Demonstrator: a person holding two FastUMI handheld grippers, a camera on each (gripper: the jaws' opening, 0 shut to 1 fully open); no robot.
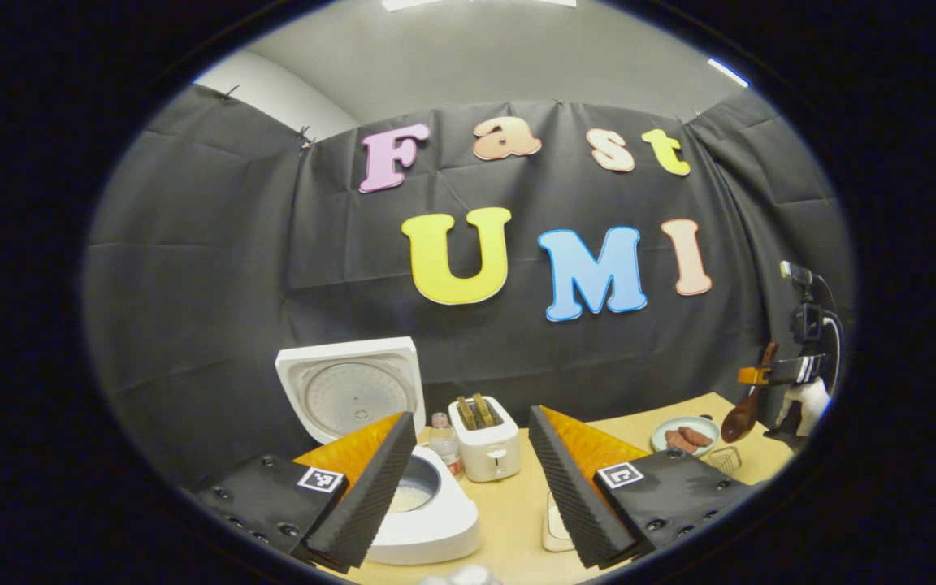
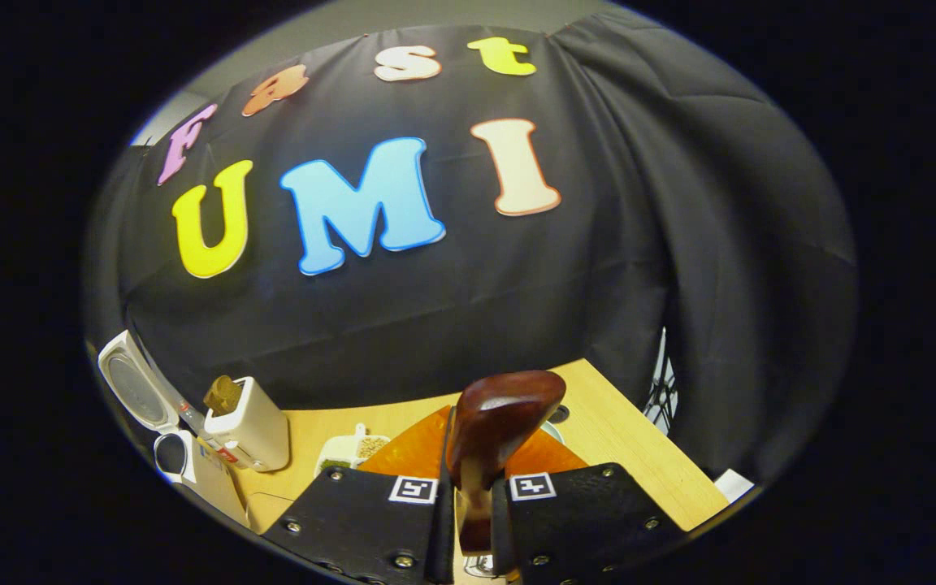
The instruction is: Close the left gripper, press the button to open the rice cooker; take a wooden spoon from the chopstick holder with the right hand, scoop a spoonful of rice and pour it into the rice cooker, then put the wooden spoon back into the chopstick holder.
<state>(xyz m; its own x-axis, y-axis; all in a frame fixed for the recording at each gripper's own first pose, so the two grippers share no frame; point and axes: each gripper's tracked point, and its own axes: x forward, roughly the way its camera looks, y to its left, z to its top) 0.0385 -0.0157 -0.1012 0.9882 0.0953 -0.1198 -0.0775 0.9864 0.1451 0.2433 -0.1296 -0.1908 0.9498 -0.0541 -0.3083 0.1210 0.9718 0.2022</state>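
Note:
The white rice cooker (image 1: 435, 528) stands with its lid (image 1: 352, 390) raised, and white rice shows in the pot. My left gripper (image 1: 468, 483) hovers open above and in front of it, nothing between its fingers. At the far right my right gripper (image 1: 785, 372) holds the wooden spoon (image 1: 743, 418) in the air, bowl hanging down over the table's right end. In the right gripper view, my right gripper (image 2: 472, 496) is shut on the spoon (image 2: 504, 414), which sticks out forward. The cooker (image 2: 192, 475) is low on the left there.
A white toaster (image 1: 486, 443) with bread and a small bottle (image 1: 444, 443) stand behind the cooker. A plate of brown food (image 1: 683, 437) and a wire holder (image 1: 725, 459) sit at the right of the wooden table (image 1: 509, 504). A small white dish of grains (image 2: 352, 448) lies mid-table.

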